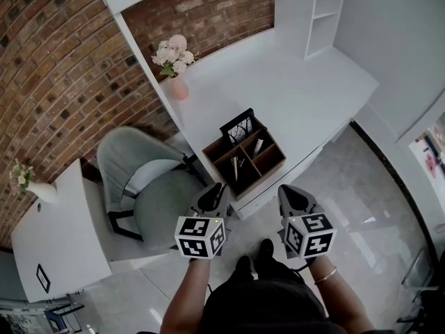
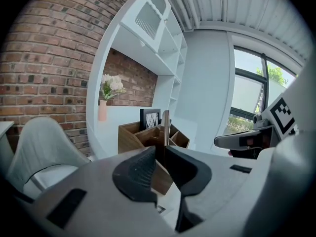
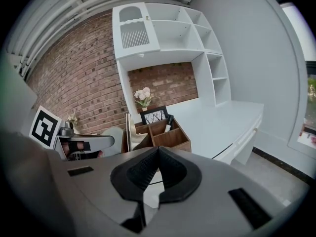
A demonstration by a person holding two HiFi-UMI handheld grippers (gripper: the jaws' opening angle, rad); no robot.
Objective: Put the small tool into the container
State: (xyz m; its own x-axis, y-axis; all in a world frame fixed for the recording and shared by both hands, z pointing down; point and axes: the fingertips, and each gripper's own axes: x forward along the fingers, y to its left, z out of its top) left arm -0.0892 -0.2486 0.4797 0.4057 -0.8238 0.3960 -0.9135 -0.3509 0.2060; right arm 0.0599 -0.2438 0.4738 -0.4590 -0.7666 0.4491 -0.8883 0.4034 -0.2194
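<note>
- Near the front edge of the white table (image 1: 299,89) sits a brown wooden box (image 1: 268,172) with little walls inside. The small tool (image 1: 235,167) stands up in one of its middle parts, on the side toward the chair.
- The small tool is thin and silver, and its top pokes up above the rim of the wooden box.
- A dark pen (image 1: 259,145) leans in another part of the wooden box, a bit farther from the front edge.
- A black picture card (image 1: 238,127) stands at the back of the wooden box.
- The left gripper (image 2: 160,149) is just off the table's front edge and points at the wooden box. Its jaws are a little apart and have nothing in them. The small tool shows above the gap, but it is farther off, inside the wooden box.
- The right gripper (image 3: 158,148) hangs beside the left one, over the floor (image 1: 361,207) in front of the table. Its jaw tips are pressed together and hold nothing.
- A grey chair (image 1: 156,200) stands at the table's left side, next to the wooden box.
- A pink vase (image 1: 179,88) with pale flowers (image 1: 172,53) stands at the table's back left edge, by the brick wall (image 1: 55,68).
- White shelves (image 1: 323,12) rise at the table's far right corner.
- A second, smaller white table (image 1: 62,235) stands well apart on the left.
</note>
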